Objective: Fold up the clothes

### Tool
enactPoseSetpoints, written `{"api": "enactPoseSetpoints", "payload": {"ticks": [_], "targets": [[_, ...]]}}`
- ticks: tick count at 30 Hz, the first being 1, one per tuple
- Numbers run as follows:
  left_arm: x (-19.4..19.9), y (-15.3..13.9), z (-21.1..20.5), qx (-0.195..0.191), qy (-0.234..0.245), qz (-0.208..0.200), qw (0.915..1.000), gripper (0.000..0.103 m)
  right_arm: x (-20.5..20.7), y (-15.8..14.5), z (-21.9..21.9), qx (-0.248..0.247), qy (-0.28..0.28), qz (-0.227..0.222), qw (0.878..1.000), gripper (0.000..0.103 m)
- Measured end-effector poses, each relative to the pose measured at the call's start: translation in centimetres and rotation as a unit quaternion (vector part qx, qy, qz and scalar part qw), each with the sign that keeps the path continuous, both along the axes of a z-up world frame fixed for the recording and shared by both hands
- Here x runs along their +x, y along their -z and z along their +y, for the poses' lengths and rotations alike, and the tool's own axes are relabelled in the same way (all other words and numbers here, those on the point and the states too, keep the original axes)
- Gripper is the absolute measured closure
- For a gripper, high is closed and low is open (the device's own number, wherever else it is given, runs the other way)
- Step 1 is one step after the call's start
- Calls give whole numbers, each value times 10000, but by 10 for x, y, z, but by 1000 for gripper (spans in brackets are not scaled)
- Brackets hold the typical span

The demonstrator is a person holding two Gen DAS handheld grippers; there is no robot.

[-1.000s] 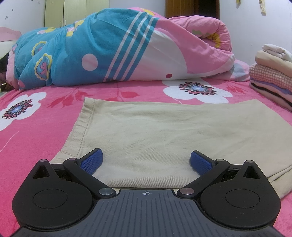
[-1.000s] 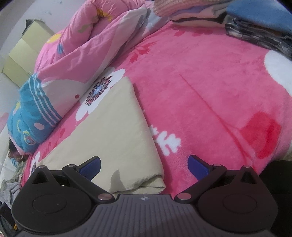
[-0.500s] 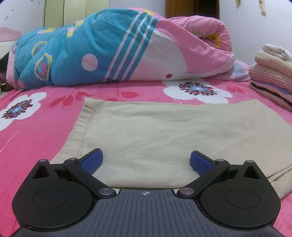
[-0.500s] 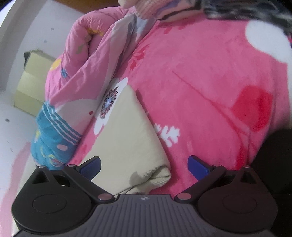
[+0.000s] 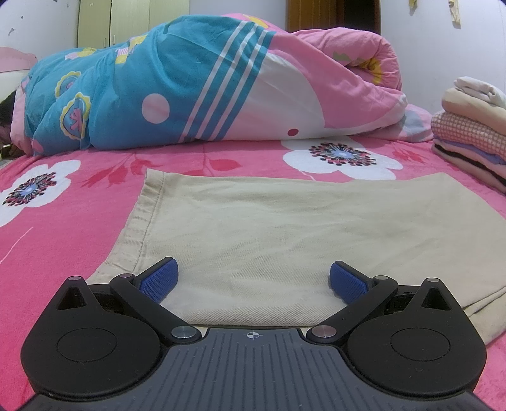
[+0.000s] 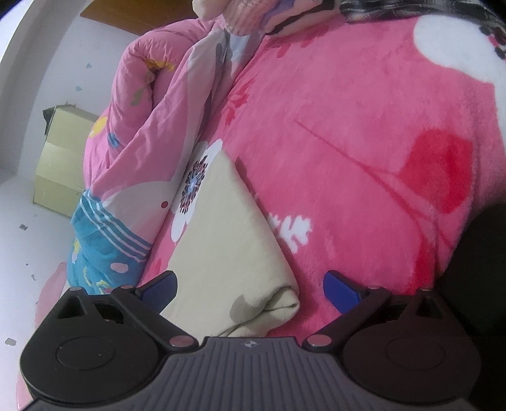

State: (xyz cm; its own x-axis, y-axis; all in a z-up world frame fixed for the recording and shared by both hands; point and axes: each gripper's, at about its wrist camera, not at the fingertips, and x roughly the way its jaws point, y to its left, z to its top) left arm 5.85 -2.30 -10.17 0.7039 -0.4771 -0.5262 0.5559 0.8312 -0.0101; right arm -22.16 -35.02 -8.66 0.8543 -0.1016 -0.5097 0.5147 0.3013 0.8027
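Both tongs splayed wide over beige garment (image 5: 268, 227).

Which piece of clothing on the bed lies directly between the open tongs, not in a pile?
The beige garment, spread flat alone on the pink bedspread; the other clothes sit in the folded stack at far right.

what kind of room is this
Most likely a bedroom. A beige garment lies on a bed under a pink floral blanket, with a rolled-up quilt behind it, a stack of folded clothes at one side and wardrobe doors by the wall.
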Motion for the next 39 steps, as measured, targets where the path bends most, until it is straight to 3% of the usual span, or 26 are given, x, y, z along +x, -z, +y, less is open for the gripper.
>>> {"api": "enactPoseSetpoints", "payload": {"ticks": [15,32,39], "targets": [[0,1,0,-2,0,-3,10000,0,15,-2,2,-326,-114,138,9993,4],[0,0,0,-3,-1,-4,10000,0,19,2,33,73,-554,-29,9984,7],[0,0,0,-7,-2,-2,10000,0,29,2,37,-15,-595,-66,9982,9]]}}
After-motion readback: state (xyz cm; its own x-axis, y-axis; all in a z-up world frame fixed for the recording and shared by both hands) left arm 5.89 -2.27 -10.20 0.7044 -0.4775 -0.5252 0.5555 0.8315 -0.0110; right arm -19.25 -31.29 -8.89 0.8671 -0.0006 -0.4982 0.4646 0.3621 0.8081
